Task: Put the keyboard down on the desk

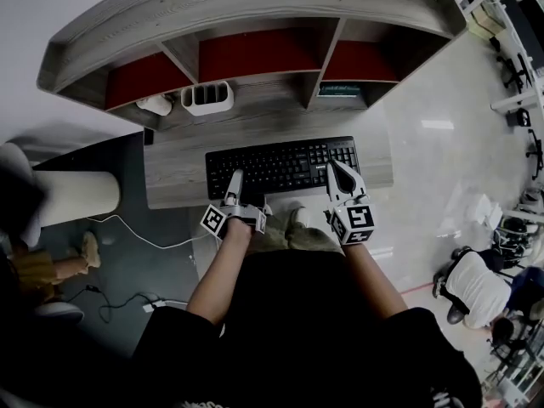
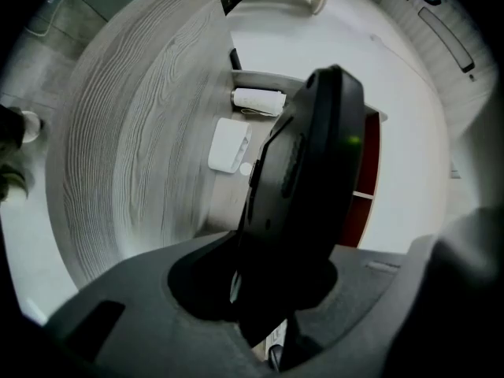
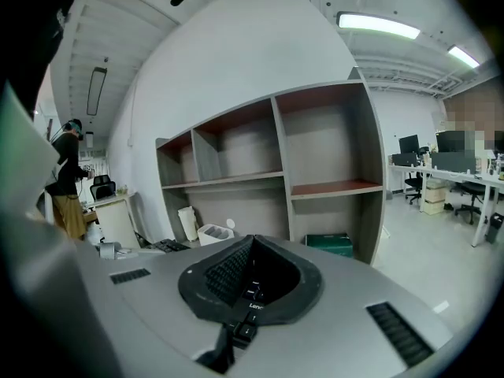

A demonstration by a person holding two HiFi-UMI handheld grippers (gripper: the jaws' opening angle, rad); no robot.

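- Keyboard (image 1: 280, 167): black plastic, matt.
- Desk (image 1: 170, 177): grey wood-grain surface, matt; probably laminate, not settled from here.
- Shelf unit (image 1: 255, 7): same grey grain, with dull red back panels.
- Organiser (image 1: 207, 98): smooth white plastic.
- Floor (image 1: 433, 160): pale, glossy, reflective.
- Left gripper (image 1: 234, 181) and right gripper (image 1: 338, 172): grey matt plastic shells.

Cool, even light from ceiling strip lights (image 3: 378, 24); glare on the floor (image 1: 438, 126). Strong fisheye bending, dark corners. Close to the left lens the keyboard (image 2: 307, 172) is blurred, underexposed.
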